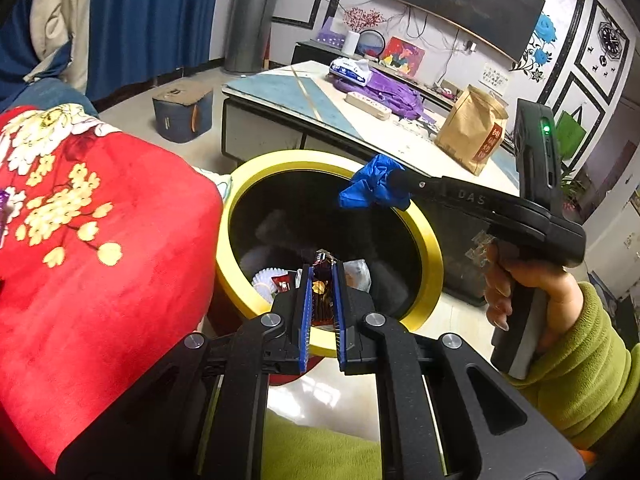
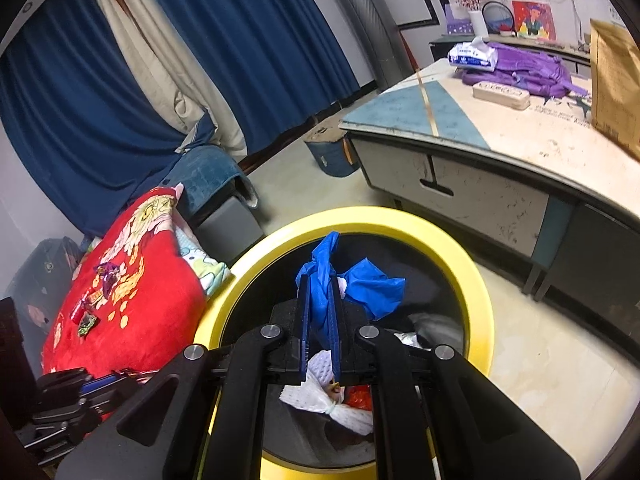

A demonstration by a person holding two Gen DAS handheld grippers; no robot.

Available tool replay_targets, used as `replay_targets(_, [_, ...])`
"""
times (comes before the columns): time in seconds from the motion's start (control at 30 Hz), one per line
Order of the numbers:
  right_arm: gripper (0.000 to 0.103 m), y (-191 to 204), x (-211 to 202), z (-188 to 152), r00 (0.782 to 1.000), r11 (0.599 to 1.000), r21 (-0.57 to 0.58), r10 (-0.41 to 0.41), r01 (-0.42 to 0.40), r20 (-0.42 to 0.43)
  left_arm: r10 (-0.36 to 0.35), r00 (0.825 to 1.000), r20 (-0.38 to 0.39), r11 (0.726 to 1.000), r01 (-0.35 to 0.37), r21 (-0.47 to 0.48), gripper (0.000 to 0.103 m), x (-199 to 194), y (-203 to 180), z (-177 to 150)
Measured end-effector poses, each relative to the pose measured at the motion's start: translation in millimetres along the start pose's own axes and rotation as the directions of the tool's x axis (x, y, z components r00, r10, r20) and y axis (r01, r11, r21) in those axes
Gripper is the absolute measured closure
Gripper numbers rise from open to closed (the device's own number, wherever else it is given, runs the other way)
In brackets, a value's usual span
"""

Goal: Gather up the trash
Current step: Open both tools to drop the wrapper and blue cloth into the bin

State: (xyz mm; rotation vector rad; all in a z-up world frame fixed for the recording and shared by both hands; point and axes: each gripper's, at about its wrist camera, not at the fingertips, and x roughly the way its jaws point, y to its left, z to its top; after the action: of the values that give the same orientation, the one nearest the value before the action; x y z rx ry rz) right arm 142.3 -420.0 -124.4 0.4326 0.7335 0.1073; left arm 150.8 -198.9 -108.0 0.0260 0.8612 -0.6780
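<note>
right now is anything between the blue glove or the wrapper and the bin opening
Nothing visible. The right gripper holds the blue glove and the left gripper holds the wrapper, both over the bin, whose mouth is uncovered.

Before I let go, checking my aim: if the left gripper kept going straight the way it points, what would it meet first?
Probably the trash in the yellow-rimmed bin: the left gripper, shut on a snack wrapper, points into the opening, though depth is unclear.

A pale floor (image 2: 552,364) is seen at the lower right, on which a yellow-rimmed bin (image 2: 476,280) is stood. A low table (image 2: 520,148) at the upper right is laid with a purple bag (image 2: 524,68), a tissue pack (image 2: 472,56) and a brown paper bag (image 2: 616,80). At the left, what seem to be small wrappers (image 2: 92,304) are scattered on a red floral blanket (image 2: 160,308).
</note>
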Motion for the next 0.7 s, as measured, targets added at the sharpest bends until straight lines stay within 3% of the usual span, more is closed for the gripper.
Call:
replay_targets(0.17, [0.092, -3, 4, -2, 1.000, 1.000, 0.017, 0.012, -0.012, -0.018, -0.003, 1.000, -0.020, 0.999, 0.004, 0.033, 0.097, 15, -8, 1])
replay_targets(0.27, [0.078, -7, 3, -2, 1.000, 1.000, 0.029, 0.012, -0.011, -0.016, -0.006, 1.000, -0.030, 0.999, 0.007, 0.046, 0.097, 24, -8, 2])
replay_targets(0.43, [0.066, -12, 0, 0, 1.000, 0.999, 0.037, -0.014, 0.014, -0.005, -0.020, 0.999, -0.032, 0.999, 0.022, 0.039, 0.094, 32, -6, 4])
replay_targets(0.5, [0.066, -14, 0, 1, 1.000, 0.999, 0.042, -0.023, 0.023, -0.003, -0.015, 0.999, -0.033, 0.999, 0.016, 0.032, 0.075, 31, -3, 3])
replay_targets(0.53, [0.064, -14, 0, 1, 1.000, 0.999, 0.045, -0.025, 0.025, -0.002, -0.008, 1.000, -0.030, 1.000, 0.009, 0.027, 0.061, 30, -2, 3])
replay_targets(0.6, [0.062, -14, 0, 1, 1.000, 0.999, 0.044, -0.031, 0.031, 0.003, 0.012, 1.000, -0.013, 1.000, -0.012, 0.018, 0.054, 25, 1, 2])
replay_targets(0.67, [0.056, -11, -1, 1, 0.999, 0.999, 0.035, -0.037, 0.036, 0.008, 0.032, 0.999, 0.005, 0.999, -0.033, 0.011, 0.038, 20, 3, 3])
replay_targets(0.7, [0.055, -9, -2, 1, 0.999, 0.999, 0.025, -0.044, 0.044, 0.012, 0.034, 0.999, 0.018, 0.999, -0.034, -0.001, 0.035, 14, 7, 3])
